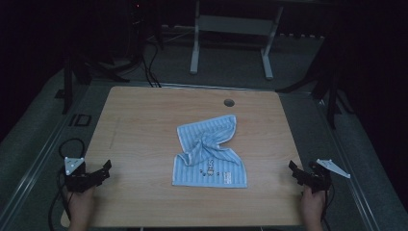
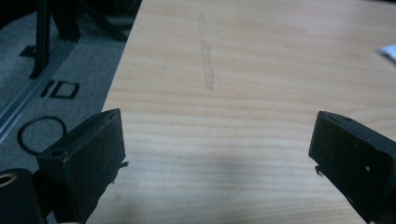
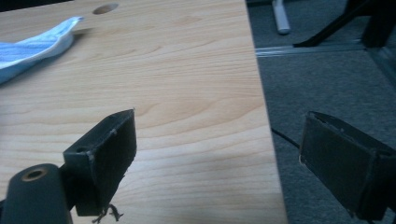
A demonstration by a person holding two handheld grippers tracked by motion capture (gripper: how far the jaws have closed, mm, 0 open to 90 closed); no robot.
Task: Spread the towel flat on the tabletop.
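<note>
The left hand-held gripper [image 1: 107,169] sits at the near left edge of the table [image 1: 144,120], held by the person's left hand [image 1: 81,204]; its jaws stand wide apart with nothing between them, bare wood showing in the gap in the left gripper view [image 2: 217,154]; a looped black cable [image 1: 72,144] lies on the floor just beyond it. The towel [image 1: 210,153], light blue with white stripes, lies at the table's centre, well apart from both grippers; its upper half is crumpled and twisted, its lower edge flat, with a small printed motif [image 1: 210,169]. A round hole [image 1: 229,102] pierces the table beyond the towel. The right hand-held gripper [image 1: 294,172] rests at the near right edge, jaws likewise open and empty [image 3: 217,158]; the towel's edge [image 3: 32,46] shows far left in the right gripper view.
</note>
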